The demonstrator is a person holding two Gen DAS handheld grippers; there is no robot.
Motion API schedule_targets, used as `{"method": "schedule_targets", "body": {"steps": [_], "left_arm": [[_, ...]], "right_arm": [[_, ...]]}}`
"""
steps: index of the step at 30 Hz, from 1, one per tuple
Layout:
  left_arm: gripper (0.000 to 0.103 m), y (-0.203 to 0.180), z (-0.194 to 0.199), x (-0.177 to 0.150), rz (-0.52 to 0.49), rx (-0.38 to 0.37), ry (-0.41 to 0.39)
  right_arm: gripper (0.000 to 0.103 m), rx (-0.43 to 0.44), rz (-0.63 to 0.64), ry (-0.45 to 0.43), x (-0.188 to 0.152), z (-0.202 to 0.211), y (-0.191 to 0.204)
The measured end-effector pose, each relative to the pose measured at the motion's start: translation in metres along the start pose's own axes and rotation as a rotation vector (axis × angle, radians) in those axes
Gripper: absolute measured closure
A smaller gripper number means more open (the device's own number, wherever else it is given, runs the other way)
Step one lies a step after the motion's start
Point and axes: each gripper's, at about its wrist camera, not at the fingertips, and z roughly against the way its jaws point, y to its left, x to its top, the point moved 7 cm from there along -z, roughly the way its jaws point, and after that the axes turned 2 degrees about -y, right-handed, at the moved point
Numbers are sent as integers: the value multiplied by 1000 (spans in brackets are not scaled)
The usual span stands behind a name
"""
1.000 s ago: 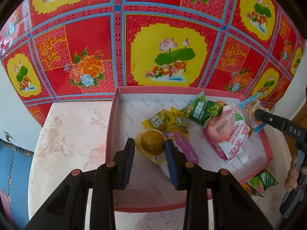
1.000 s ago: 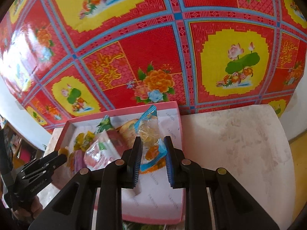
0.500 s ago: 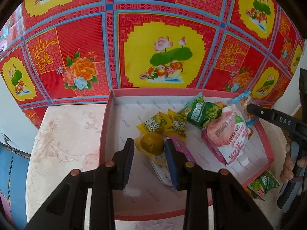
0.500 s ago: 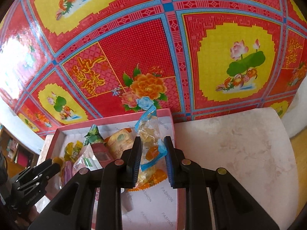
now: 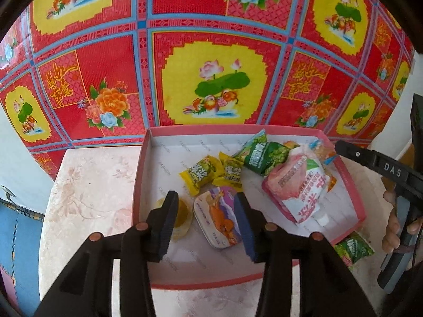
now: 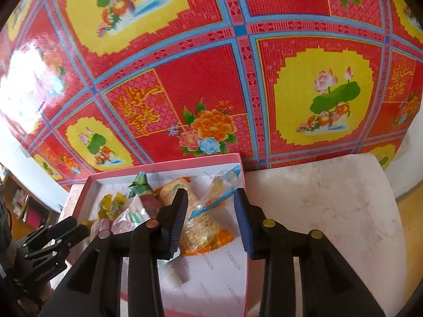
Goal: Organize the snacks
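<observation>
A mat (image 5: 211,84) in red, yellow and blue, printed with flowers and ducks, covers the floor behind a pale marbled desk (image 5: 87,195). On the desk sits a shallow pink box (image 5: 141,174) with a white inside, taken here as the landmark.

Inside the box, near its middle, lie two yellow sweet packets (image 5: 211,171). Toward its far right corner lies a green packet (image 5: 260,153), and beside that, along the right wall, a pink pouch (image 5: 298,185) with a white spout. A clear bag with blue trim (image 6: 215,198) lies in the far right corner, over an orange-edged packet (image 6: 208,237). Outside the box, against its near right corner, a second green packet (image 5: 354,247) rests on the desk.

Left gripper (image 5: 205,224): above the near left part of the box, jaws opening. A small flat tin with an orange picture (image 5: 218,216) lies between them, on the box floor, free of both pads. A yellow jelly cup (image 5: 182,218) lies just outside the left jaw, partly hidden by it.

Right gripper (image 6: 210,222): above the right part of the box, jaws opening. The clear bag lies between them in the box; the pads are not pressing it.

A hand (image 5: 394,224) holding the right gripper is visible beyond the box's right wall.
</observation>
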Motion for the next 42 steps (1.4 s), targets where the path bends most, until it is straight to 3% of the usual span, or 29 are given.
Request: {"method": "schedule_targets", "body": {"steps": [21, 42], "left_arm": [[57, -12, 48, -21, 31, -29, -20], [57, -45, 64, -58, 0, -48, 6]], "right_arm": [[66, 68, 33, -9, -34, 65, 26], [66, 47, 18, 9, -77, 104, 8]]}}
